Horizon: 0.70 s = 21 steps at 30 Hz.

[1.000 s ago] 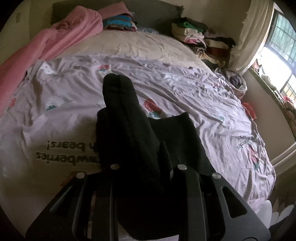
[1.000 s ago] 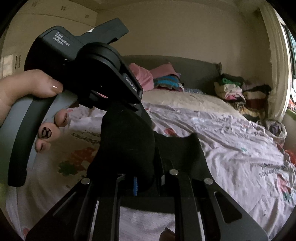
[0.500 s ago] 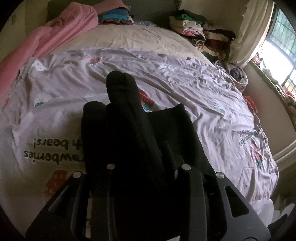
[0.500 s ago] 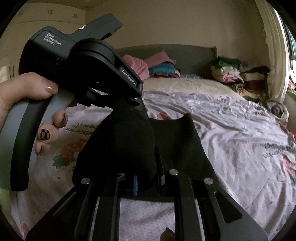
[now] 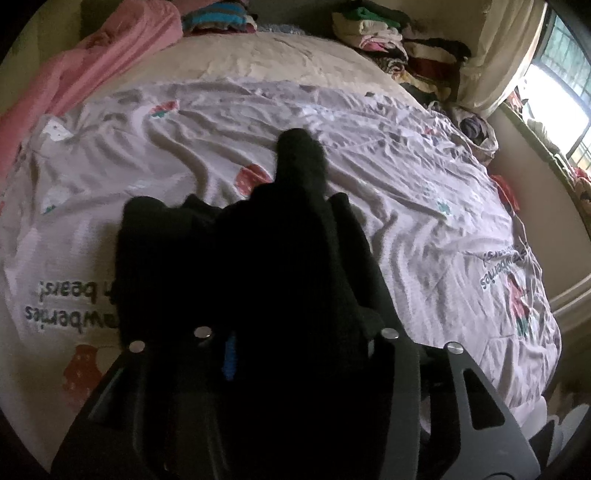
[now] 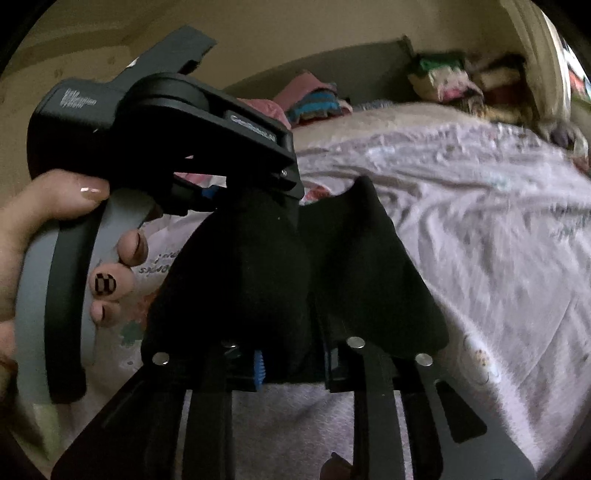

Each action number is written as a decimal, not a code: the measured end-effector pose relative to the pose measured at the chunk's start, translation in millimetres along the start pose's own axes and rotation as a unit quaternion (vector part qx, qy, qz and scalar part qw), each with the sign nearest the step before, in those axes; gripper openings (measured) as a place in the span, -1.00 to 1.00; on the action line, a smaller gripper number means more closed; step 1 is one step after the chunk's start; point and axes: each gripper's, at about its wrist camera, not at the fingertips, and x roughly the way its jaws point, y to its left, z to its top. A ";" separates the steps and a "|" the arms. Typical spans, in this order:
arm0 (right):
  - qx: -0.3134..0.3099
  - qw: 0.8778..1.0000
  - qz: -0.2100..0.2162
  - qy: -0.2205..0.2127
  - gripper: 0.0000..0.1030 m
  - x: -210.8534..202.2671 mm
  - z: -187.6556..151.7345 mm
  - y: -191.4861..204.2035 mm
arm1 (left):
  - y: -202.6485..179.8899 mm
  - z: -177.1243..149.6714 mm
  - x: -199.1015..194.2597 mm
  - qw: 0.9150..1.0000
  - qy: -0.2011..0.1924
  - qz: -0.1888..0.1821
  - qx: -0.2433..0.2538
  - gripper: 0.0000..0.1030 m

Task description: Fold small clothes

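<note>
Both the left gripper (image 5: 291, 325) and right gripper (image 6: 291, 332) pinch one black sock (image 6: 258, 280) with narrowed fingers, held above the bed's lilac sheet (image 5: 424, 221) printed "bears!", blocking the near view; farther off lie a pink blanket (image 5: 92, 70) and stacked clothes (image 5: 388, 33).

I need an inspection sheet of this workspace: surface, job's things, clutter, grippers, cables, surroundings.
Surface: bed sheet, pale with printed strawberries, wrinkled.
Job's things: black garment, lifted above the sheet, held by both grippers.
Clutter: pink blanket at the far left; clothes pile at the far right.
Grippers: left gripper shut on the garment; right gripper shut on it too.
Cables: nothing seen.
Surroundings: window at right, headboard behind.
</note>
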 end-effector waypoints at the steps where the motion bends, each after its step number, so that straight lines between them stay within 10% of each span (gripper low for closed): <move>1: 0.013 1.000 0.006 0.007 -0.55 1.7 -0.7 -4.9 | -1.3 0.1 4.0 1.000 0.003 -0.003 -0.002 -0.19; 6: 0.067 0.997 0.018 0.034 -0.48 11.0 -6.2 -23.9 | -3.9 -1.0 12.6 0.998 0.004 -0.057 -0.022 0.33; 13: 0.113 0.991 0.049 0.043 -0.41 12.4 -10.0 -40.9 | 6.9 0.1 -10.3 0.994 -0.030 -0.099 -0.046 0.44; 21: 0.137 0.984 0.093 0.063 0.17 6.9 9.8 -46.4 | 63.8 -28.1 -42.0 0.995 -0.077 -0.019 -0.059 0.49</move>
